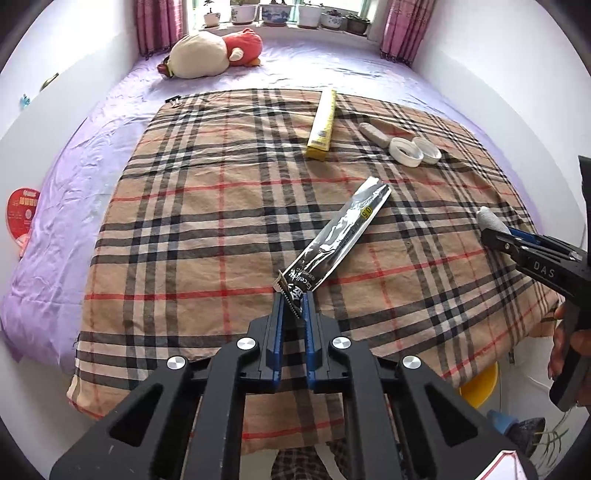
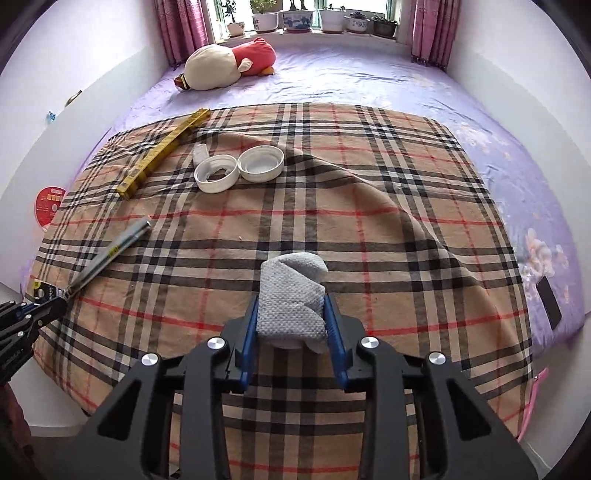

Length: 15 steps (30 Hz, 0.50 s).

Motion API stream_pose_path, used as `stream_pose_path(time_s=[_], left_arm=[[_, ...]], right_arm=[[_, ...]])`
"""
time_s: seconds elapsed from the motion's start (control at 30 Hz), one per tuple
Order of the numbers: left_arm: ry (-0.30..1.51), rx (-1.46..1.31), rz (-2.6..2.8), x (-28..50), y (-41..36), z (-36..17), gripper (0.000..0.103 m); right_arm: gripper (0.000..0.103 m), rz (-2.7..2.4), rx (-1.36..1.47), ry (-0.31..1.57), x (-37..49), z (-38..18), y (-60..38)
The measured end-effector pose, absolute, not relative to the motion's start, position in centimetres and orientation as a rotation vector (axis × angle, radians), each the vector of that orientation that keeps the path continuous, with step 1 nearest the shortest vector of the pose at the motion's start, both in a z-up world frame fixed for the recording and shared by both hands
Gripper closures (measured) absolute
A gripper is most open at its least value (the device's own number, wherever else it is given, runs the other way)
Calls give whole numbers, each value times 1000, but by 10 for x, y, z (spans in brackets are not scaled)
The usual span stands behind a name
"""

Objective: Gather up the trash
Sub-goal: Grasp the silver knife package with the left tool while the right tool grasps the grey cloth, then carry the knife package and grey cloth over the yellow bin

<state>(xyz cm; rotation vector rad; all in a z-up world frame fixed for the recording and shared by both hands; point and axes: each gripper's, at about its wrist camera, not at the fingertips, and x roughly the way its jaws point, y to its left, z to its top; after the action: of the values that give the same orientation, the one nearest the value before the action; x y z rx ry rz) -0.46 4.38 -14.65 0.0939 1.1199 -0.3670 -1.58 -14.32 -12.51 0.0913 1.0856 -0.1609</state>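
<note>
Left hand-held gripper clamped on silver "Excellent" wrapper, right hand-held gripper clamped on grey tissue wad

Two grippers: left gripper and right gripper. One silver foil wrapper, pinched at its near end. Two crumpled grey paper wads: one wad between blue fingers, another wad beside the lids. Two white round lids, side by side and touching: one lid, the other lid. One long yellow box. One plaid cloth over one purple bedsheet. One plush toy. Two pink curtains: left curtain, right curtain. About six potted plants on the windowsill, exact number hard to tell. One red disc by the wall. One dark phone.
</note>
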Motion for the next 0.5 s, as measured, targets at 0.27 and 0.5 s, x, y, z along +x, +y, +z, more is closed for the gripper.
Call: stream_pose_path(time_s=[0.27,0.5], left_arm=[[1105,106,-434,-7,29,-135,92],[1085,141,-532,-8,0,-124,92]], right_arm=[[69,-157,138,1067,-28,-114,-150],[69,-185,190,1020,-51,-90,-167]])
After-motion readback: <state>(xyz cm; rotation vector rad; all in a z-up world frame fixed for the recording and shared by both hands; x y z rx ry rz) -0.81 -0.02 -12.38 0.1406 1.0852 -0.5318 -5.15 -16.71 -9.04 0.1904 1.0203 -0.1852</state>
